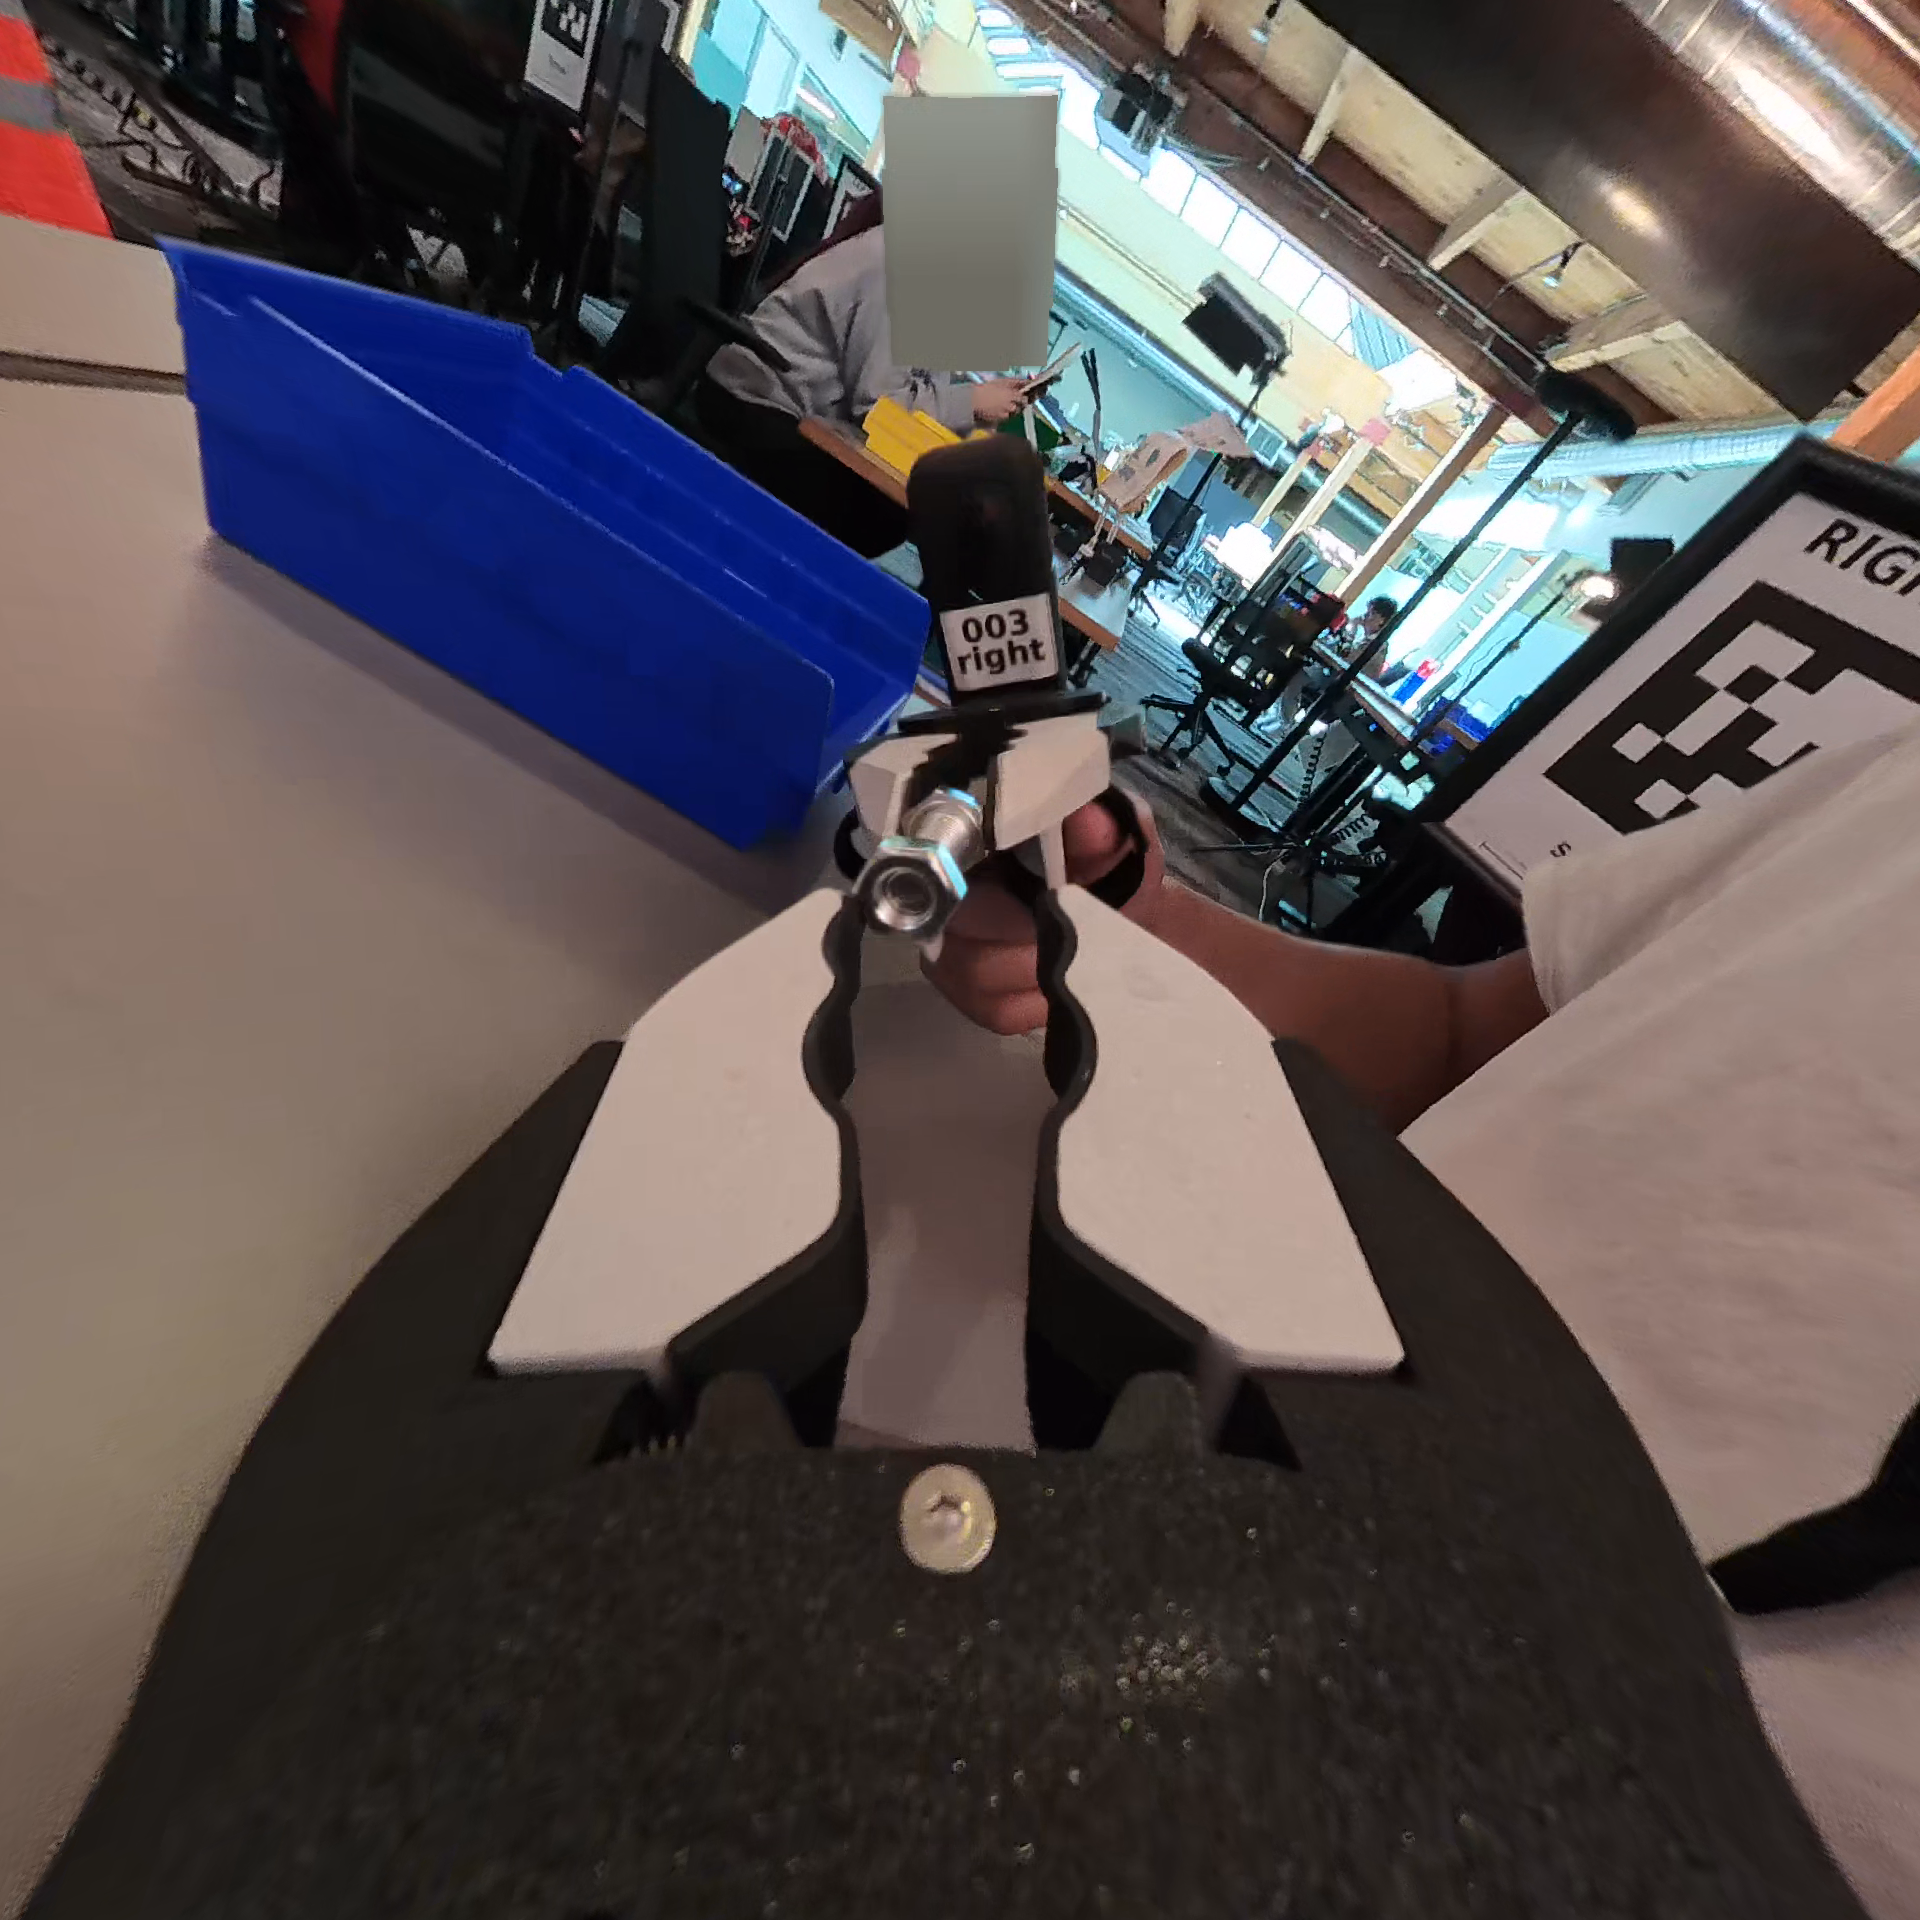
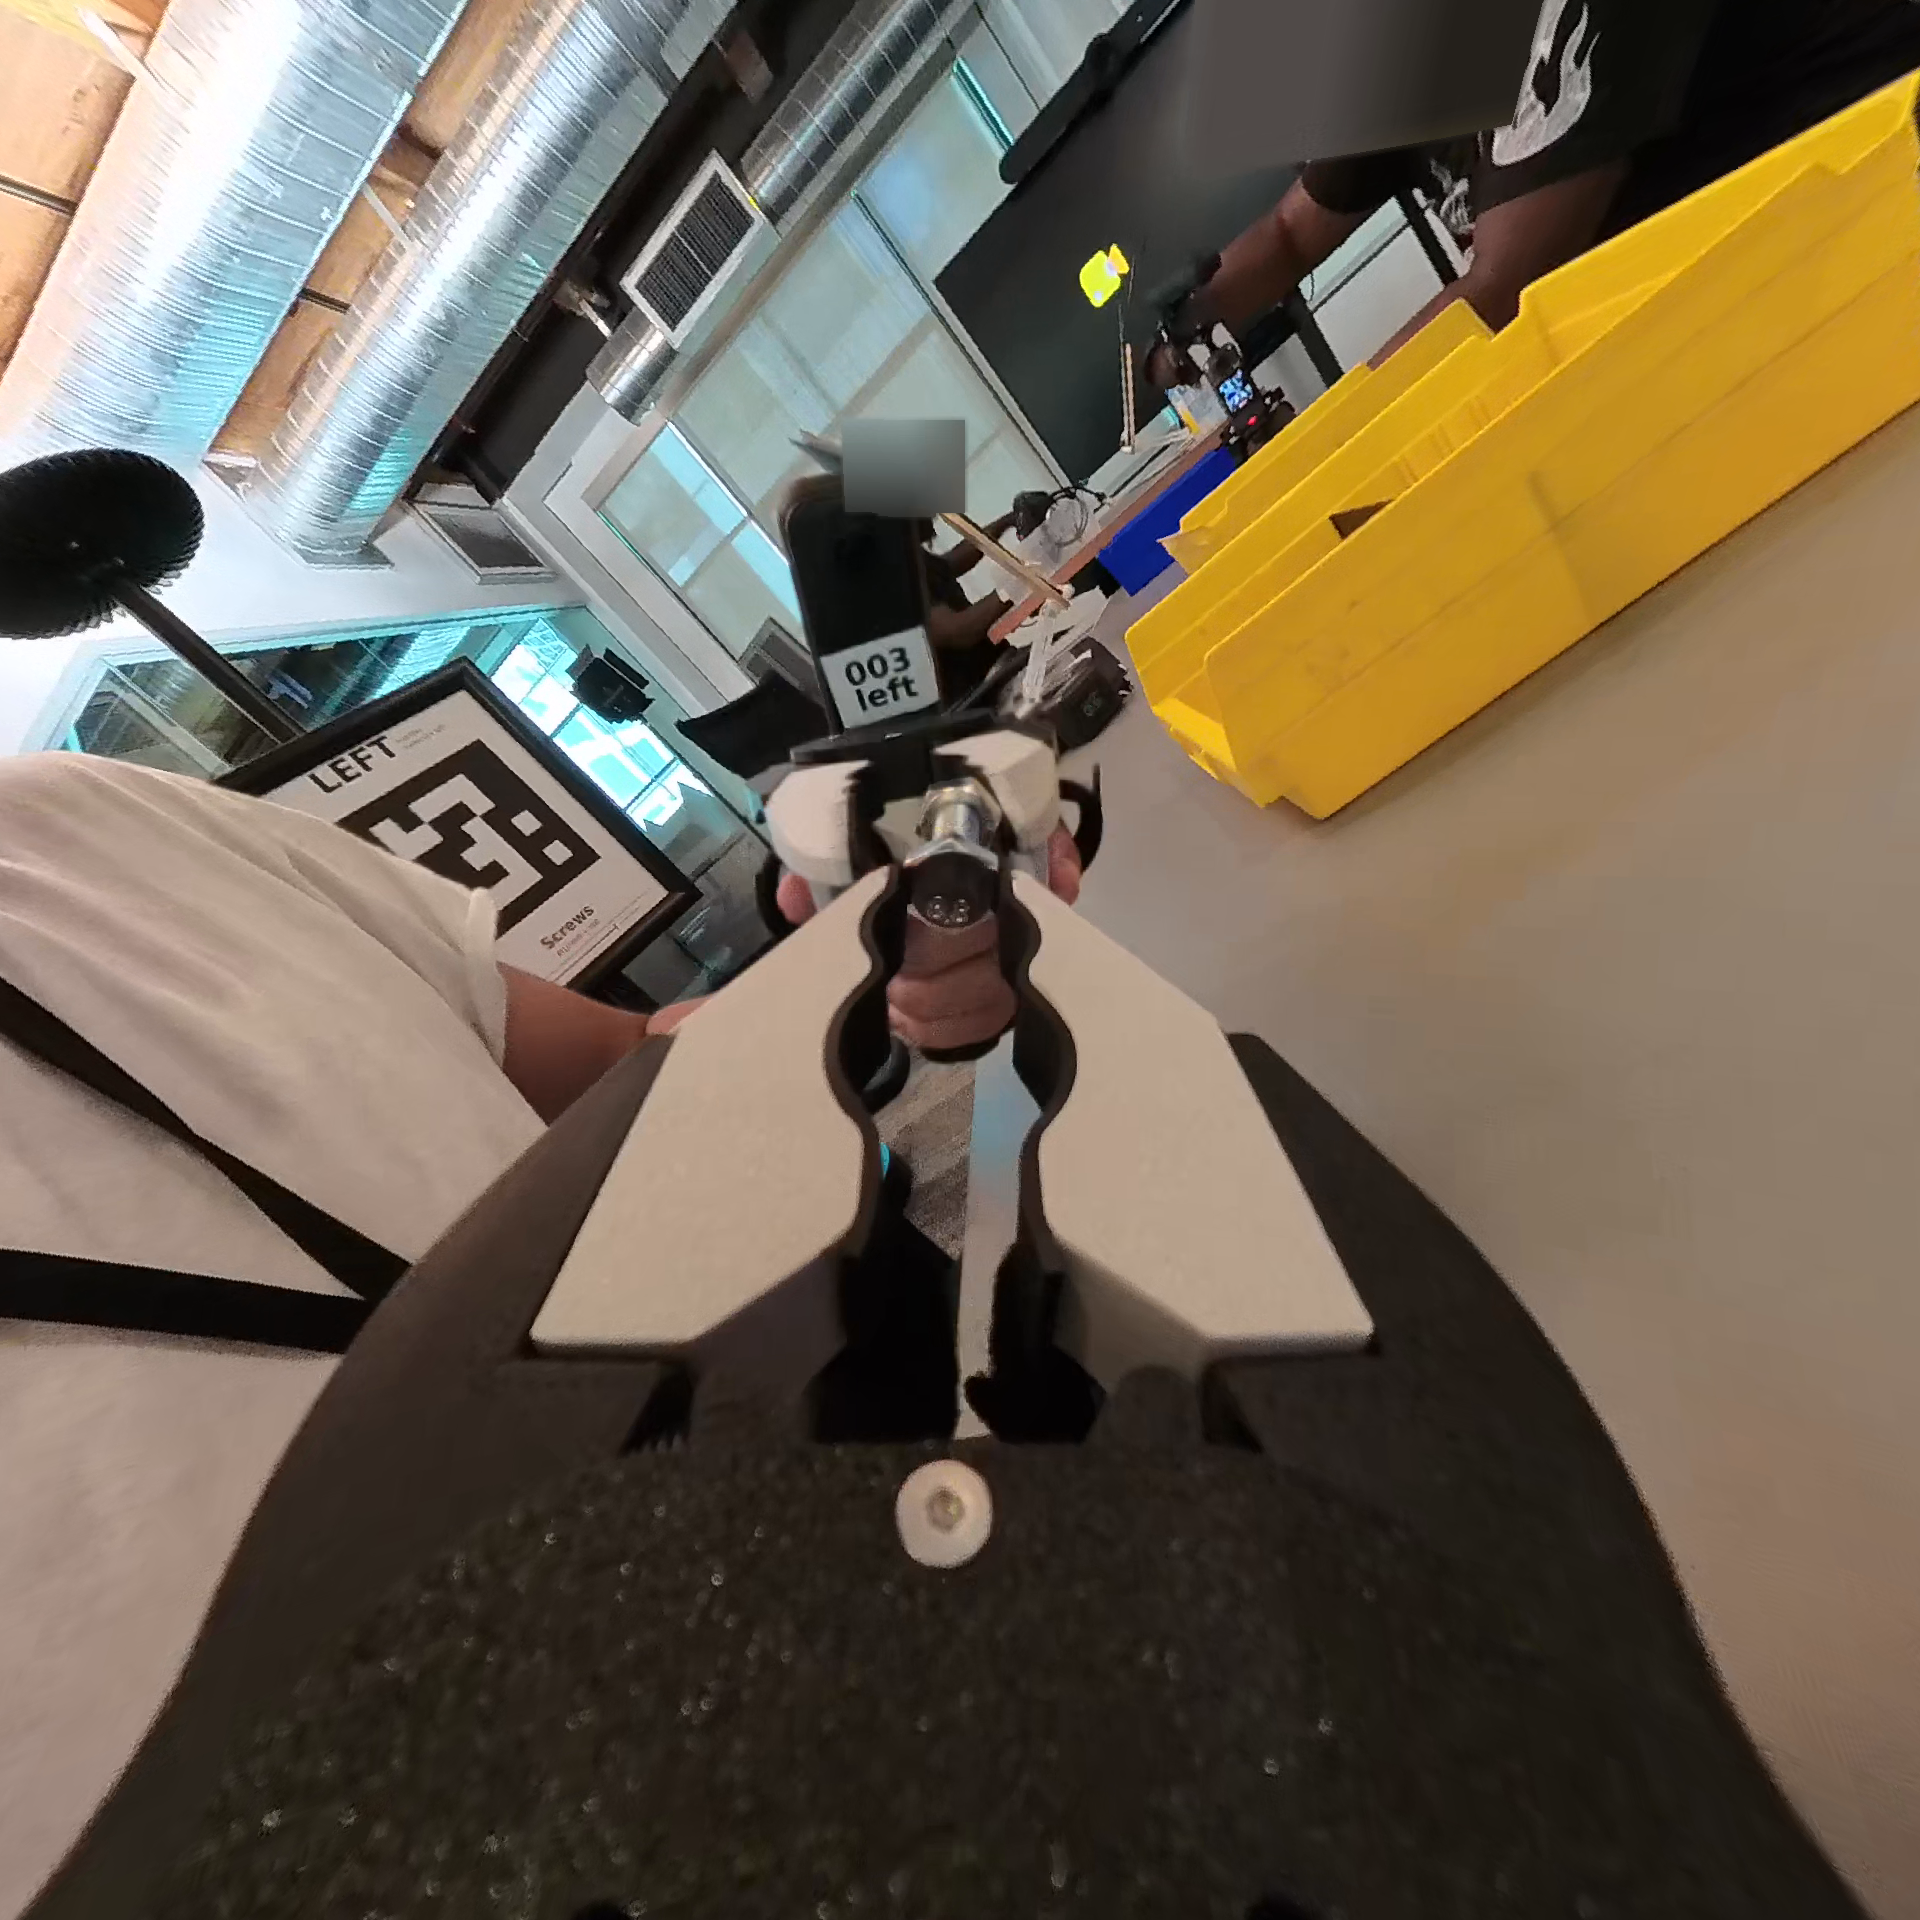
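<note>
My right gripper (image 2: 953,894) is shut on the hex head of a silver bolt (image 2: 951,906), and the threaded shaft points away from it. In the left wrist view the right gripper (image 1: 966,805) faces me with the bolt (image 1: 940,821) sticking out. A silver nut (image 1: 914,894) sits on the bolt's free end. My left gripper (image 1: 945,914) is open, with the nut between its fingertips, close to one finger (image 1: 831,935); a gap shows on the other side. The left gripper (image 2: 920,821) also shows in the right wrist view, around the nut (image 2: 961,798).
A blue bin (image 1: 499,582) stands on the grey table (image 1: 208,1039) to the left. Yellow bins (image 2: 1507,520) stand on the table at the right. A framed marker sign (image 1: 1714,707) stands beside the white-shirted person holding the grippers. Other people work at tables behind. My left and right fingertips are right by each other.
</note>
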Demonstrator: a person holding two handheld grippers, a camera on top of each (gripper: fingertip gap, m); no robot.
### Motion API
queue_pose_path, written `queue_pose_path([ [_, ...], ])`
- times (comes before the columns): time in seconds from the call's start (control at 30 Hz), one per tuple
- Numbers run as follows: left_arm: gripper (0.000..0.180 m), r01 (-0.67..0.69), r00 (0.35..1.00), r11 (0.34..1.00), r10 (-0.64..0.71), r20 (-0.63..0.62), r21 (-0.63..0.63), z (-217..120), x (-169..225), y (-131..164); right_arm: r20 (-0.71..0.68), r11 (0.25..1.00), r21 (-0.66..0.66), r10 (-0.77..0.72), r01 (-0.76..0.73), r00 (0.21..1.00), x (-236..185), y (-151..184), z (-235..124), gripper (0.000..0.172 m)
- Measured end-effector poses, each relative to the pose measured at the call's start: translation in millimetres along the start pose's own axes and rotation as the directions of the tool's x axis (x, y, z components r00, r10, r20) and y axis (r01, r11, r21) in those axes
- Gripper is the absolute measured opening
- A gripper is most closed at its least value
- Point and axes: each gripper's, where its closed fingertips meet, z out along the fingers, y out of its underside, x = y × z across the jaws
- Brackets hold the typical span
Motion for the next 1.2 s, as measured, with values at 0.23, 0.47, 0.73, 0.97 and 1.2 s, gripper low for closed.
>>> queue_pose_path([
  [0.23, 0.026, -0.025, 0.999, 0.989, 0.029, -0.026, 0.148, -8.7, 3.3, -33.9, 0.019, 0.999, -0.051, 0.016, -0.015, 1.0, -1.4, 17.6, 8.3, 0.017],
  [0.47, 0.029, 0.049, 0.997, 0.998, -0.048, -0.056, 0.027, 0.5, -6.5, 16.7, -0.014, 0.999, -0.034, -0.006, 0.006, 1.0, 5.2, 11.3, 3.4, 0.017],
  [0.73, 0.031, 0.037, 0.996, 0.992, -0.027, -0.086, 0.117, -8.4, -0.4, -4.3, -0.003, 0.999, -0.032, -0.003, 0.003, 1.0, 3.4, 12.6, 4.1, 0.017],
  [0.97, 0.041, 0.06, 0.995, 0.997, -0.055, -0.084, 0.058, 3.8, -1.7, 11.4, -0.005, 0.999, -0.041, -0.003, 0.003, 1.0, 6.1, 14.8, 5.4, 0.017],
  [1.2, 0.038, 0.003, 1.0, 0.997, -0.002, -0.023, 0.084, -7.4, -11.9, -0.2, 0.01, 1.0, -0.018, -0.002, 0.002, 1.0, 2.8, 10.6, 5.1, 0.017],
])
